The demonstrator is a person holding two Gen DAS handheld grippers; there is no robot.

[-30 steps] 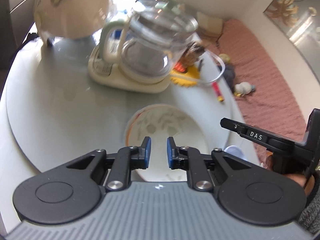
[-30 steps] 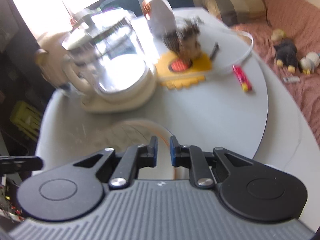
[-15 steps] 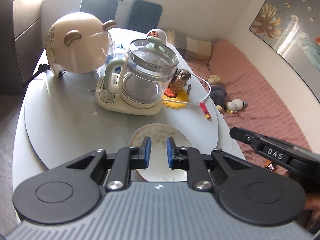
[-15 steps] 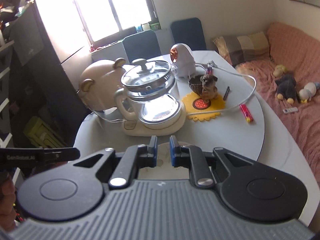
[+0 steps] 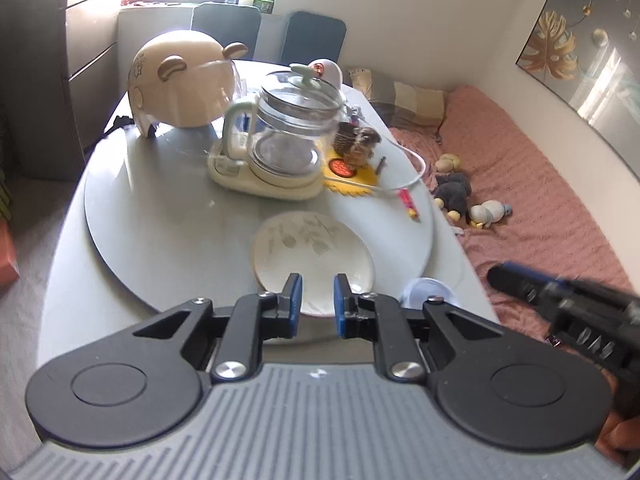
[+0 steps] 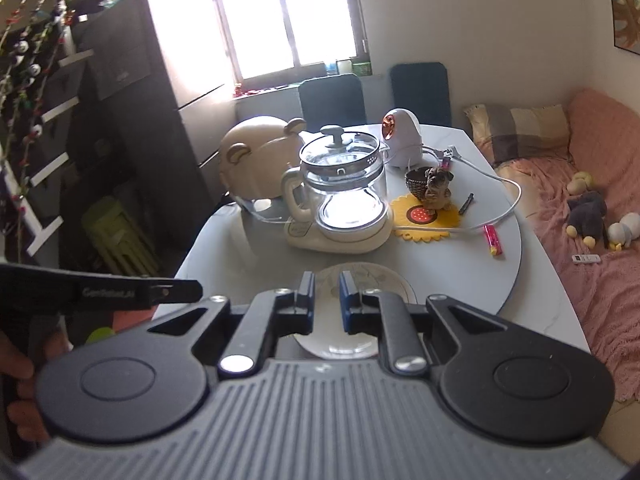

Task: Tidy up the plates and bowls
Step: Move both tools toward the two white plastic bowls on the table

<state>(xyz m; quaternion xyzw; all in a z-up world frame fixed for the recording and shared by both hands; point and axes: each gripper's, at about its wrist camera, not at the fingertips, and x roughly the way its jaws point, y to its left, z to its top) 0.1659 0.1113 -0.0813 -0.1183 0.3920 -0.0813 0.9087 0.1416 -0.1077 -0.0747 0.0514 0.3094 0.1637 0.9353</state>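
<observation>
Both grippers, left (image 5: 316,298) and right (image 6: 326,296), hover above plate (image 5: 312,246), jaws released.

Blown-out window (image 6: 280,20) backlight, glare on the kettle (image 6: 352,216), fisheye-bent edges.

A leaf-patterned white ceramic plate (image 5: 312,254) lies on the round grey worktop (image 5: 160,216), near its front edge. Behind it stands a glass kettle on a cream base (image 5: 280,152); a cream bear-eared helmet (image 5: 180,80) sits behind-left, a yellow sunflower mat (image 5: 352,180) to the kettle's right. A small pale-blue bowl (image 5: 426,290) sits right of the plate.
</observation>
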